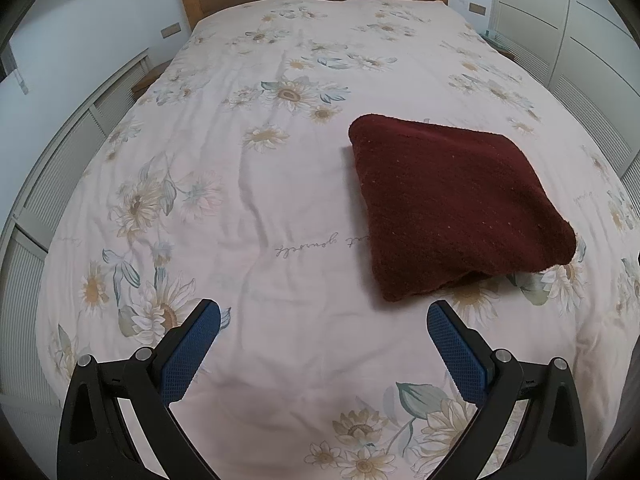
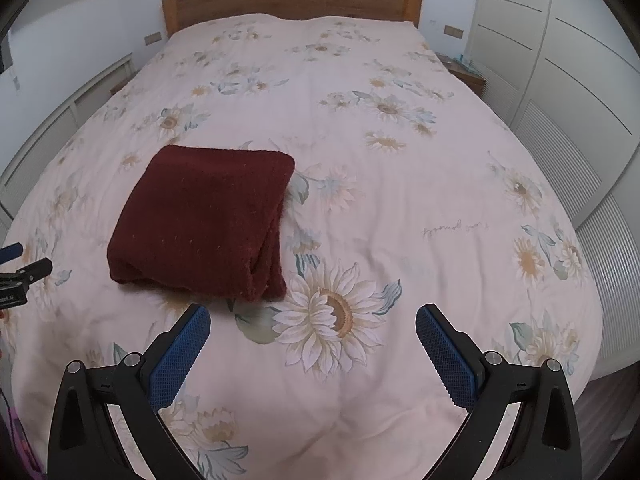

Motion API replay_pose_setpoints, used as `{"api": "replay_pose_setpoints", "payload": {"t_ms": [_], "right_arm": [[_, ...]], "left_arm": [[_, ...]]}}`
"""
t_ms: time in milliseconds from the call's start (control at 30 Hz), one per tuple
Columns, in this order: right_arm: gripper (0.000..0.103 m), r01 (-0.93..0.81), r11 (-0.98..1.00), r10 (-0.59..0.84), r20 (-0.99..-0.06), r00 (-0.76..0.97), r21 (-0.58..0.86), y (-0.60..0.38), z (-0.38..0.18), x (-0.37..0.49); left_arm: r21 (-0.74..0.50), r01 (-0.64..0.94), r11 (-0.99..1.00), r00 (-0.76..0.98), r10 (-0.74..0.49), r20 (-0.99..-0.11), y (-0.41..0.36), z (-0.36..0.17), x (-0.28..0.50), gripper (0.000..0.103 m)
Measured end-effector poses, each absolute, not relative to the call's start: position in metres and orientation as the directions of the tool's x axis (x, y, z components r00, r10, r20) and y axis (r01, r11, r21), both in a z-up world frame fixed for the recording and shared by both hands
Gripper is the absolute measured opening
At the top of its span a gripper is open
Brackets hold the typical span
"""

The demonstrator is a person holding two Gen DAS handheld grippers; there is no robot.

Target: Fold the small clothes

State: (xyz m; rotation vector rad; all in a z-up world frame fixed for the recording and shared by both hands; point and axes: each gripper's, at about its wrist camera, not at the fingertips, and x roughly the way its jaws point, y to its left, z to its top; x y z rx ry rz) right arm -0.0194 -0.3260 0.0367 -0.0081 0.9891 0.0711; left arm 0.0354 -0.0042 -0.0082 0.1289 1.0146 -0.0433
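Dark red knitted garment (image 1: 452, 204) lies folded into a thick square on the bed (image 1: 248, 208), on the flowered cover, between the two grippers: right of centre in the left wrist view, left of centre in the right wrist view. Left gripper (image 1: 323, 322) has its fingers spread wide, nothing between them, held above bare cover just short of the near corner of the garment. Right gripper (image 2: 313, 322) likewise wide, empty, over the big sunflower print, near edge of the garment just ahead and to its left. Neither touches the cloth. Fold looks done or nearly so; layers show stacked along the near and right edges in the right wrist view, slightly loose there. Risks, as judgement: knit is thick and springy, so a pinch on only the top layer would peel the stack open; a grab at one corner would drag the whole bundle skew over the soft cover. Cover is wrinkled and loose, so low fingers could catch the bedding along with the garment and pull it up. Another fold on this bulk may spring back or slump. Both grippers closing in on the same edge could bump each other.
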Motion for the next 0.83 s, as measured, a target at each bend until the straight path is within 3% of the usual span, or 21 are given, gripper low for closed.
{"api": "replay_pose_setpoints", "payload": {"t_ms": [833], "right_arm": [[0.102,-0.085,0.996,0.068,-0.845,0.530,0.027,-0.3262,0.0320,-0.0191]], "left_arm": [[0.100,0.106,0.989,0.524,0.030,-0.851,-0.0038,-0.0078,0.0345,0.102]]}}
